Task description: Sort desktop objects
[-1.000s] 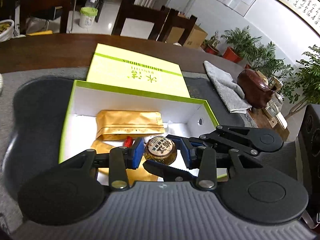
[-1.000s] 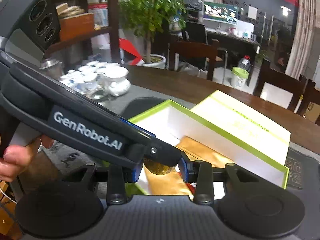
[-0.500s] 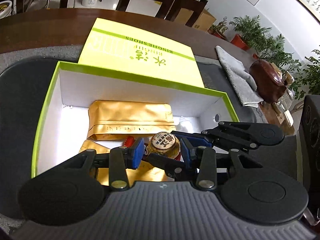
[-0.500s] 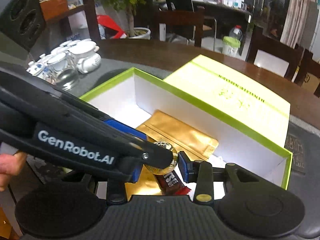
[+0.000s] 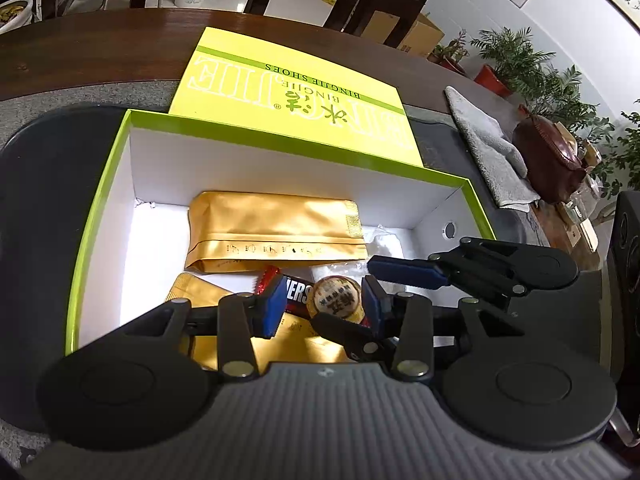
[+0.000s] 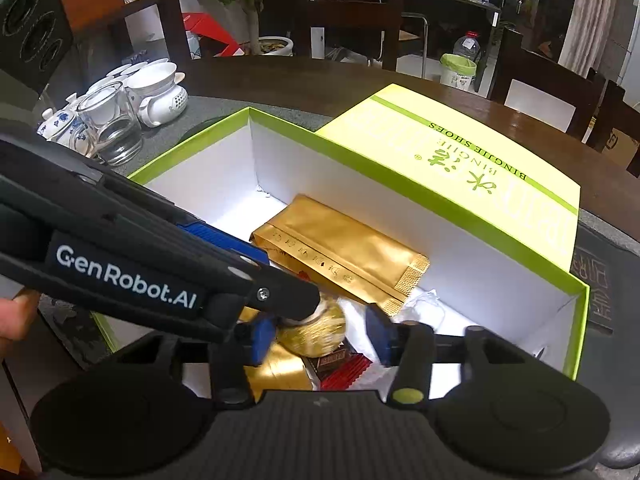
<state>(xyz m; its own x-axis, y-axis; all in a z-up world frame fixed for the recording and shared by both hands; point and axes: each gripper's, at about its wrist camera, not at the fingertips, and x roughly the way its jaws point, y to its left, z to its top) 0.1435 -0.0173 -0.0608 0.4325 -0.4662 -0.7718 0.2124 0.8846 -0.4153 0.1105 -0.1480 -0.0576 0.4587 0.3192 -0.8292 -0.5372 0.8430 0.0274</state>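
An open shoebox with a green rim holds gold packets and a chocolate bar. A round gold-foil ball sits low in the box above them. My left gripper is open around it, with a gap on its left side. My right gripper reaches in from the right, also open, with a gap at its right pad. The ball looks blurred in the right wrist view.
The box lid lies flat behind the box. A grey towel and a brown pouch lie to the right. A glass and a tea set stand left of the box. A hand holds the left gripper.
Both grippers have gone down into the box with the ball. Their pads have spread apart, and the ball now sits loose and lower between them.
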